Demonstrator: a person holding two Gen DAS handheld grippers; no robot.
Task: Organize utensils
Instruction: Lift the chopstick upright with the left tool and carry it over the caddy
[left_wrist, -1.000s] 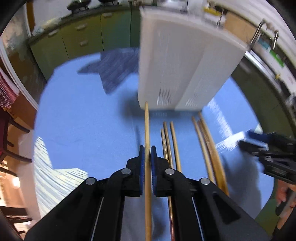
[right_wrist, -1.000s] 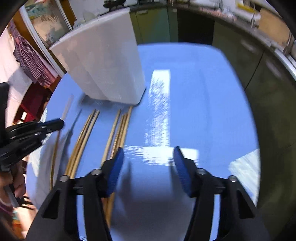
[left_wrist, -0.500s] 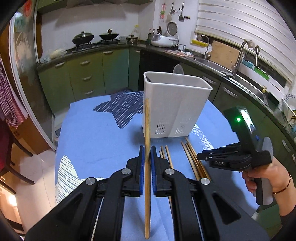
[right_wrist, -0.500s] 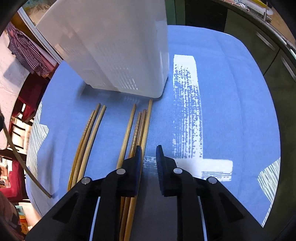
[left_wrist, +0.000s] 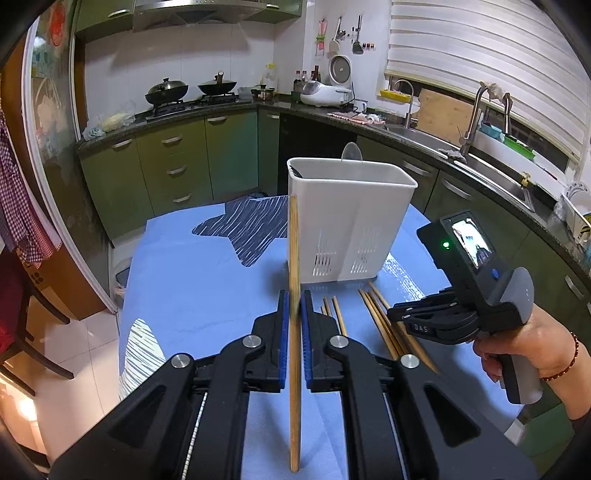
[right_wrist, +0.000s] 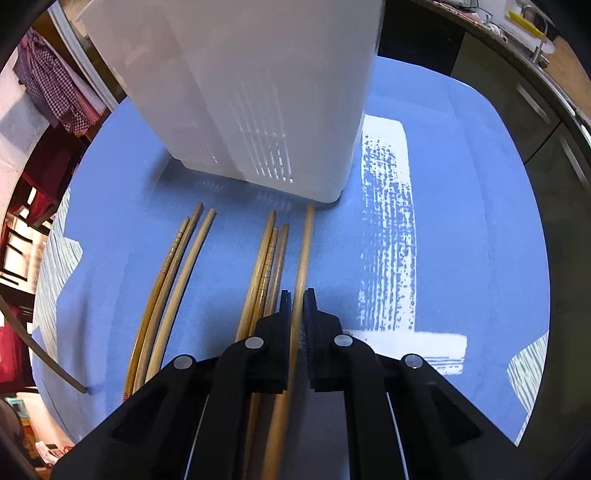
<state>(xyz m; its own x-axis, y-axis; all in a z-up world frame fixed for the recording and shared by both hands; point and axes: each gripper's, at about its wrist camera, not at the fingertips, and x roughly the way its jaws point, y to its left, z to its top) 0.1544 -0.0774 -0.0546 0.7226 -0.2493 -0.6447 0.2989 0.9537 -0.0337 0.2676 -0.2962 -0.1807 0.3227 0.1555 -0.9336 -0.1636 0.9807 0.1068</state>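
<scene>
The rightmost chopstick (right_wrist: 301, 266), lying on the blue table (right_wrist: 461, 229) before the white caddy (right_wrist: 258, 92), is now clamped by the right gripper (right_wrist: 297, 295), which gaped a second ago. The left gripper (left_wrist: 294, 306) still pinches its chopstick (left_wrist: 294, 258), lifted higher. The right gripper's body reads "DAS".

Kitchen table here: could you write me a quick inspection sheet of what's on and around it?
Surface: blue tablecloth.
Job's things: white utensil holder; loose chopsticks lying before it.
Clutter: nothing seen.
Grippers: left gripper shut on a chopstick raised off the cloth; right gripper shut on the rightmost chopstick.
Cables: nothing seen.
Surroundings: green cabinets, woks, sink.
</scene>
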